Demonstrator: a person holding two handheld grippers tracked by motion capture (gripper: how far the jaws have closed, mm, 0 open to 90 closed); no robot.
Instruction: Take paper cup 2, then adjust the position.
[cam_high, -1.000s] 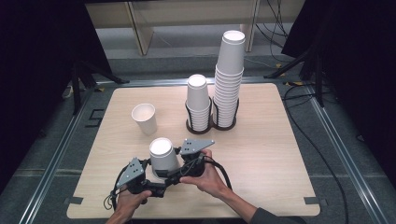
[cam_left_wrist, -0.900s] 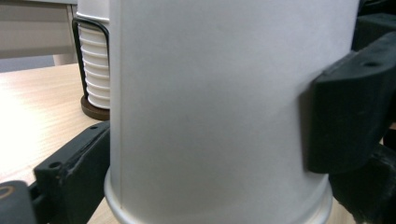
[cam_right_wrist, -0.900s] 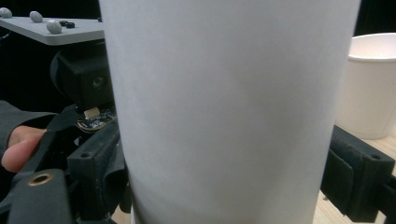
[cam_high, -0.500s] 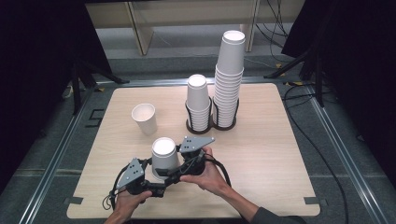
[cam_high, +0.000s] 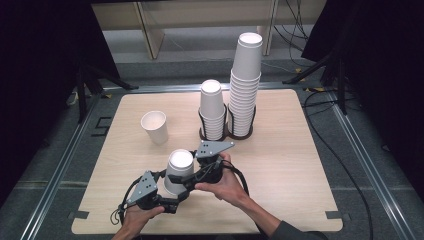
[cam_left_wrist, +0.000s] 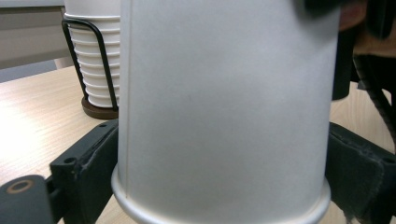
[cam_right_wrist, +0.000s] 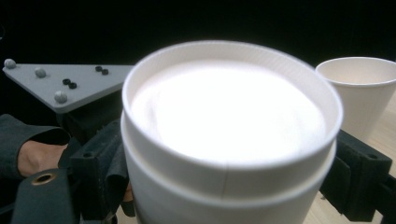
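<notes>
An upside-down white paper cup stack (cam_high: 179, 169) stands near the table's front edge; a seam near its top shows one cup nested over another (cam_right_wrist: 229, 140). My left gripper (cam_high: 171, 191) comes in low from the left, and its jaws have just been closing, with the cup's rim end (cam_left_wrist: 219, 116) between them and both pads now against its wall. My right gripper (cam_high: 186, 173) reaches in from the right, higher up. In the right gripper view its black pads (cam_right_wrist: 109, 163) press on both sides of the upper cup.
An upright loose cup (cam_high: 155, 126) stands at the back left of the light wooden table (cam_high: 290, 165). A short cup stack (cam_high: 212, 107) and a tall one (cam_high: 245, 85) sit in a black wire holder (cam_high: 227, 131) at the middle back. Cables and dark stands lie beyond the table.
The left gripper's jaws have narrowed onto the lower part of the inverted cup. The right gripper has shifted slightly; the cup stays in place.
</notes>
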